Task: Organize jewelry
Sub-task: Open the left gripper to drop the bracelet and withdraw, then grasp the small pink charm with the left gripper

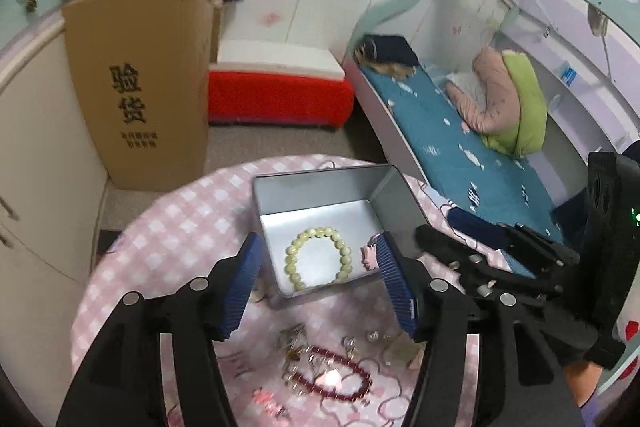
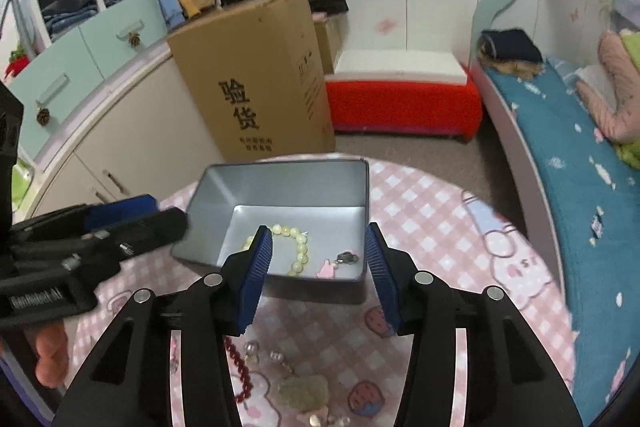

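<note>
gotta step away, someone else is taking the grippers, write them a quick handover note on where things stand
Left gripper: open, holding nothing.
Right gripper: open, holding nothing.
Done: pale green bead bracelet and pink charm lie in the open metal tin.
Left: dark red bead bracelet, the small earrings and the other small pieces lie on the pink checked tablecloth in front of the tin.

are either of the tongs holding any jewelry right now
No. Both the left tongs and right tongs are open and empty above the tin.
</note>
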The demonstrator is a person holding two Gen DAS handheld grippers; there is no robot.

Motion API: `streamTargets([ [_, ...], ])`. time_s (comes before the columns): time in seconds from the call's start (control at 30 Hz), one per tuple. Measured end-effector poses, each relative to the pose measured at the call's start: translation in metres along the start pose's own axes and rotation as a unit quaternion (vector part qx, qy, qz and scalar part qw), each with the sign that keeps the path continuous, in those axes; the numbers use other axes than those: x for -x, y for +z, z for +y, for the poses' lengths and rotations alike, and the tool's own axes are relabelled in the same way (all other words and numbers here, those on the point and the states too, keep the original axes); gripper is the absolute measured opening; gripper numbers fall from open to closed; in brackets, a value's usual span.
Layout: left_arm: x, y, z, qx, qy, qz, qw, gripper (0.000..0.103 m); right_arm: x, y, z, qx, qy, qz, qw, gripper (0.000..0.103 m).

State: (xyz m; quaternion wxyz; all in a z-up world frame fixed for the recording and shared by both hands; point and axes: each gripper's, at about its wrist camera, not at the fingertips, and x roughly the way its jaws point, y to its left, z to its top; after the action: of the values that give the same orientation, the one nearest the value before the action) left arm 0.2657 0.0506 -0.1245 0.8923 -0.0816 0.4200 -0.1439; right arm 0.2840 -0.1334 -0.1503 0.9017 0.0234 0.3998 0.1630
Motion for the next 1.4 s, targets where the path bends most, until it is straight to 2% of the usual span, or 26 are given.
streamTargets([
  [0.1,0.031,-0.014,0.003,-0.001,0.035,-0.042,0.9985,0.07,0.026,-0.009,0.001,0.004,-0.005,-0.023,1.0,0.049],
  [0.23,0.057,-0.04,0.007,0.001,0.087,-0.074,0.9934,0.072,0.049,-0.023,-0.003,0.003,-0.014,-0.04,0.999,0.052],
  [0.5,0.062,-0.089,0.016,0.018,0.154,-0.074,0.9851,0.072,0.066,-0.065,-0.009,-0.001,-0.035,-0.036,0.999,0.055],
  [0.9,0.013,-0.134,0.008,0.018,0.145,-0.005,0.9893,0.072,0.041,-0.115,-0.024,-0.027,-0.047,0.014,0.998,0.055],
  [1.27,-0.008,-0.138,0.002,-0.001,0.169,0.009,0.9855,0.071,0.026,-0.133,-0.02,-0.02,-0.048,0.036,0.998,0.055],
  [1.3,-0.009,-0.138,0.002,-0.004,0.172,0.011,0.9851,0.07,0.025,-0.134,-0.02,-0.019,-0.047,0.036,0.998,0.055],
  [1.37,-0.012,-0.137,0.002,-0.008,0.175,0.015,0.9844,0.06,0.023,-0.133,-0.019,-0.017,-0.046,0.038,0.998,0.055],
  [1.4,-0.014,-0.137,0.003,-0.01,0.173,0.02,0.9847,0.046,0.021,-0.133,-0.019,-0.015,-0.046,0.039,0.998,0.055],
])
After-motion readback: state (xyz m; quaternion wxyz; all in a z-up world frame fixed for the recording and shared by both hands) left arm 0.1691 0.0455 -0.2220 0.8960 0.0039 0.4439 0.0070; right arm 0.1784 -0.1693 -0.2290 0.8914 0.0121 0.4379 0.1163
